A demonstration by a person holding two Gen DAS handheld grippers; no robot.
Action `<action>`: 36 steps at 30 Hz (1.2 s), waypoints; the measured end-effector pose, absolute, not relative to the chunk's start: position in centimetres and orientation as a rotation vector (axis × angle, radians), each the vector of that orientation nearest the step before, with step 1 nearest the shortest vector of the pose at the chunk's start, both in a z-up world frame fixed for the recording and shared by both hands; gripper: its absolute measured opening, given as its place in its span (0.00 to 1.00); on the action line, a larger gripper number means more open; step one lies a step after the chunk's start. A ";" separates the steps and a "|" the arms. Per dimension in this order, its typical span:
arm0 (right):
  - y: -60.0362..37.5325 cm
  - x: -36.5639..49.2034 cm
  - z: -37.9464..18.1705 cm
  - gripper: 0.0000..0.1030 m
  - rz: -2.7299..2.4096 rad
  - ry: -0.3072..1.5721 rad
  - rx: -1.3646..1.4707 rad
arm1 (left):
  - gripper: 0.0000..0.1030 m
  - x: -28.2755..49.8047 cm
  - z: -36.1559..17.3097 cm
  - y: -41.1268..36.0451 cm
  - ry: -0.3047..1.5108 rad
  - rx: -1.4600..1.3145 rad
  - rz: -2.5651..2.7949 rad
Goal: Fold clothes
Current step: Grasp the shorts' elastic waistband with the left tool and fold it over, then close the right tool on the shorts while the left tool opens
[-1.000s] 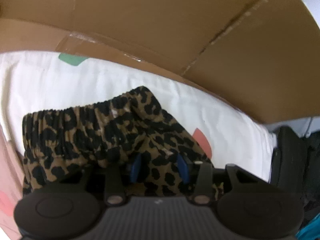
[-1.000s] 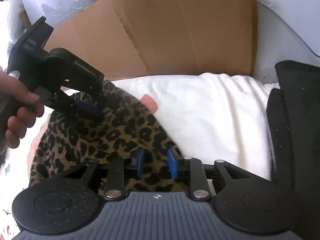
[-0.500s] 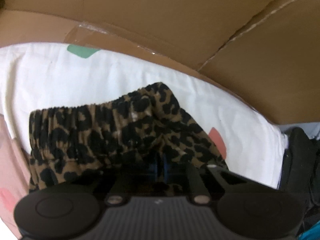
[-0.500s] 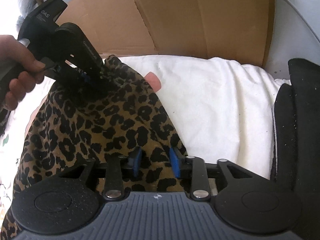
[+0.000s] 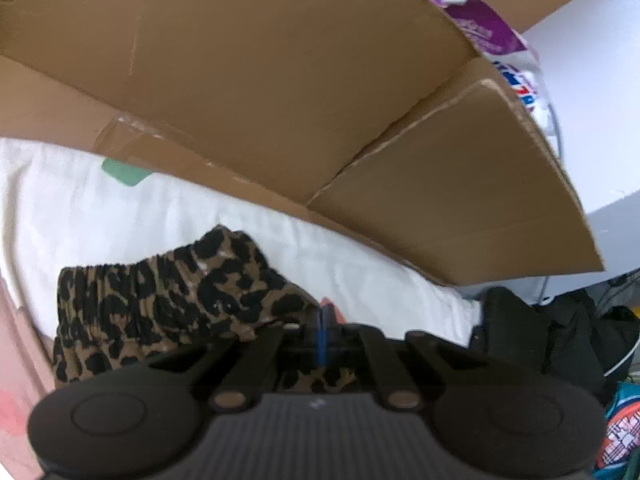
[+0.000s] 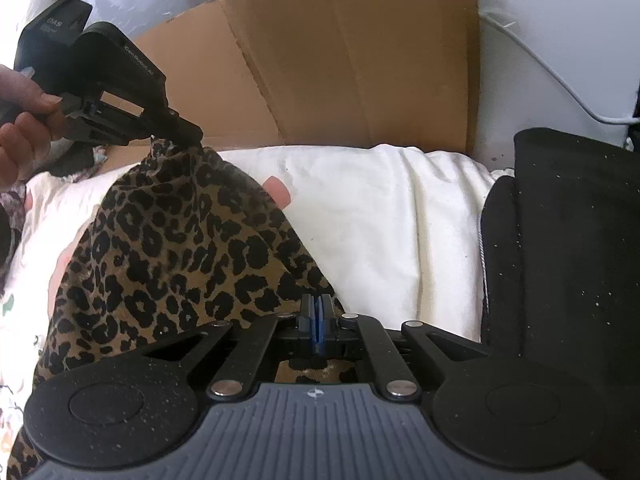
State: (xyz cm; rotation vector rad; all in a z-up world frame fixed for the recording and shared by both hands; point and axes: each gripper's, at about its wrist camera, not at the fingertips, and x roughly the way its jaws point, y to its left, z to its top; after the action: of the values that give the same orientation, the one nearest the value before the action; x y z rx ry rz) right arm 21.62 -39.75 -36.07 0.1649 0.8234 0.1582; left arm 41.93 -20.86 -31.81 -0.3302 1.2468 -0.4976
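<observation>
A leopard-print garment (image 6: pixel 180 256) with an elastic waistband (image 5: pixel 132 280) lies on a white quilt (image 6: pixel 380 208). In the right wrist view my left gripper (image 6: pixel 176 136) pinches the cloth's far corner and holds it up off the quilt, a hand on its handle. My right gripper (image 6: pixel 317 312) is shut on the near edge of the same cloth, blue pads pressed together. In the left wrist view the left gripper (image 5: pixel 322 320) shows its pads together with the print fabric (image 5: pixel 180 308) bunched under and beside them.
A brown cardboard box (image 5: pixel 280 100) stands behind the quilt; its side (image 6: pixel 340 72) also fills the right wrist view. Black fabric (image 6: pixel 560 260) lies at the right edge. Purple and white packaging (image 5: pixel 488 32) sits above the box. A pink patch (image 6: pixel 278 192) marks the quilt.
Both grippers went from open around the leopard cloth to shut on it. The left one rose, lifting the corner; the right one closed on the near edge.
</observation>
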 end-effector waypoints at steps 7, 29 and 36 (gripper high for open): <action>-41.2 21.2 -36.0 0.00 0.160 0.836 0.237 | 0.00 42.6 -32.9 -22.4 1.251 -0.334 -0.524; -43.3 20.5 -37.4 0.27 0.240 0.939 0.222 | 0.00 43.9 -34.8 -22.6 1.251 -0.281 -0.524; -43.1 21.6 -37.3 0.28 0.306 0.949 0.164 | 0.00 43.6 -34.2 -21.9 1.250 -0.277 -0.546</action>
State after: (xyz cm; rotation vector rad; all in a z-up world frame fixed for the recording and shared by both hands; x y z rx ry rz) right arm 21.64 -43.09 -37.30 0.1641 0.9490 0.3063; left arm 43.61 -21.91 -34.22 -0.2765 1.2496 -0.5456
